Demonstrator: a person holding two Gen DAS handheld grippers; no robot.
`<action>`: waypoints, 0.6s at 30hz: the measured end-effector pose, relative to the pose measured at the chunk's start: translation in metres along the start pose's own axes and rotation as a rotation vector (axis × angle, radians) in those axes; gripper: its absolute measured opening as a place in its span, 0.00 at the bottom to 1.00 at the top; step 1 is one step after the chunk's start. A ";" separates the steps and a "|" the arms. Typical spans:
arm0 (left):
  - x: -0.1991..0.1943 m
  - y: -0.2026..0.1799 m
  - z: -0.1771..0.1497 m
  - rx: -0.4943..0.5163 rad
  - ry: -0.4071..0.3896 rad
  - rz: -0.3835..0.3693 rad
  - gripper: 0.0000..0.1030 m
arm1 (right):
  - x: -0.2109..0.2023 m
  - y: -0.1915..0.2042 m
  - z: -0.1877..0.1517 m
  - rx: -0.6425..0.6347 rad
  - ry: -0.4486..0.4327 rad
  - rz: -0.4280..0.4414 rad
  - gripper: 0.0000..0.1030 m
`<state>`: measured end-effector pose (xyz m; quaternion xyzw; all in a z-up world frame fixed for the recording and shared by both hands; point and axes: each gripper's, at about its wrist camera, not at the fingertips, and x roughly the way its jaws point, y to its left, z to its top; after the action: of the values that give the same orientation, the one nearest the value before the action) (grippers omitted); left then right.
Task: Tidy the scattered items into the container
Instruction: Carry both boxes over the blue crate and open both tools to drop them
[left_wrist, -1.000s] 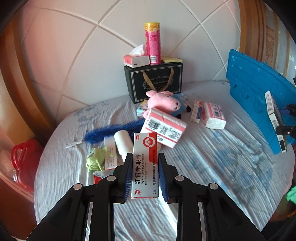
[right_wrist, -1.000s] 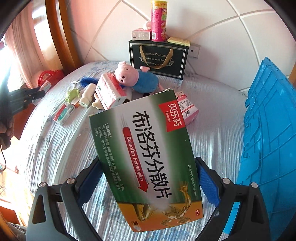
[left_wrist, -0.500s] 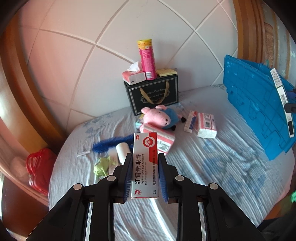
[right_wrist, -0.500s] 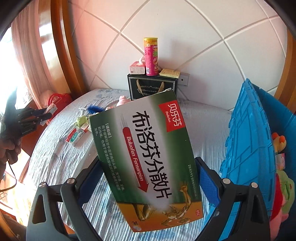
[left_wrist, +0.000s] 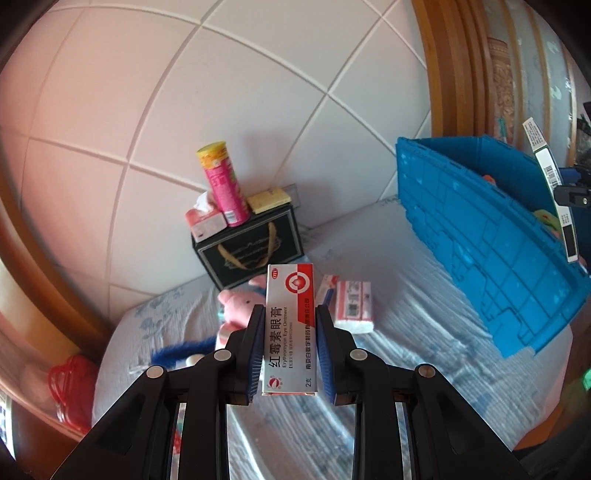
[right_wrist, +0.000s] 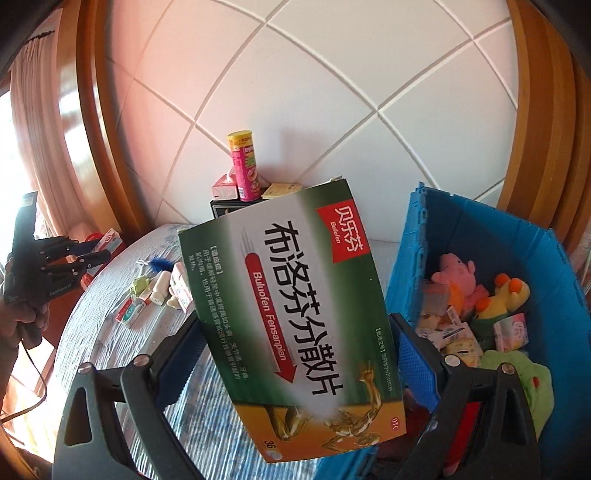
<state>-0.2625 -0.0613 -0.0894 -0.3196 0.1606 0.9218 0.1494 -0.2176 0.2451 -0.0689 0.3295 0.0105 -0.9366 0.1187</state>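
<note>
Blue ribbed pads of my left gripper pinch a narrow white and red ointment box of glossy cardboard, held upright between them. My right gripper has its pads set far apart, pressing on the two long edges of a wide green medicine box, flat and shiny, which tilts to the left. Only the right view looks into the blue plastic crate: inside lie a pink plush pig, a yellow plush toy, a green soft toy and several small cartons. The left view shows just its outer wall, moulded in square ribs, standing at the right edge of the bed. The bed sheet is light blue with a fine striped weave. Near its far edge, only the left view shows the whole black gift box with gold cord handles; on top stand a tall pink tube, a tissue pack and a yellow pad. A second plush pig and a tissue pack lie in front of it, and more small things are scattered toward the left edge in the right view.
</note>
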 end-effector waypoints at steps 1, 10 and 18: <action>0.002 -0.010 0.008 0.009 -0.006 -0.006 0.25 | -0.005 -0.010 0.002 0.010 -0.007 -0.008 0.93; 0.016 -0.107 0.070 0.106 -0.059 -0.063 0.25 | -0.037 -0.103 0.015 0.072 -0.049 -0.094 0.93; 0.023 -0.179 0.129 0.163 -0.108 -0.113 0.25 | -0.049 -0.172 0.011 0.108 -0.045 -0.139 0.93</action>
<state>-0.2820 0.1547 -0.0438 -0.2646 0.2086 0.9118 0.2349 -0.2268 0.4218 -0.0396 0.3125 -0.0198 -0.9490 0.0356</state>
